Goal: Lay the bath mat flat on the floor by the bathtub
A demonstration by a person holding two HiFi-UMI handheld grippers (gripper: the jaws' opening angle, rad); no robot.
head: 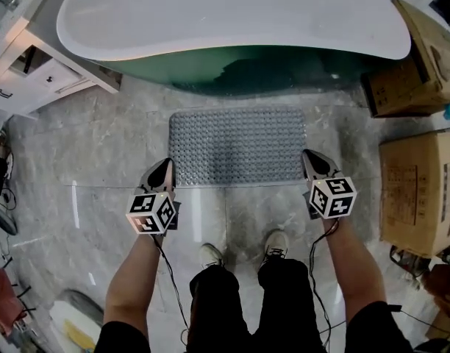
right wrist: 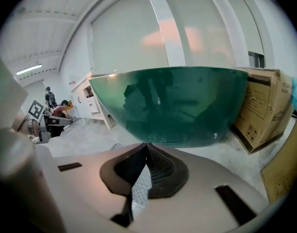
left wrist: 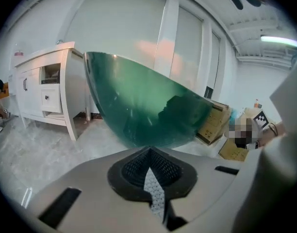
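Grey stone floor (head: pixel 100 153) runs up to the green bathtub (head: pixel 284 65). The bath mat (head: pixel 237 145) lies flat beside it. Left gripper (head: pixel 168 165) and right gripper (head: pixel 306 156) each pinch a near corner, mostly hidden inside the jaws.

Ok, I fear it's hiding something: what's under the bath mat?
Grey floor shows around the bath mat; the patch beneath is covered, unseen. The left claw and right claw grip its near corners.

between the left hand-held gripper (head: pixel 165 166) and the right hand-held gripper (head: pixel 311 158), the bath mat (head: pixel 237 145) looks grey, rubbery and nubbly. the floor (head: pixel 100 168) beneath them is glossy marble-look tile. the bathtub (head: pixel 232 13) beyond is smooth and shiny. the cardboard box (head: pixel 416 190) right of the right one is matt.
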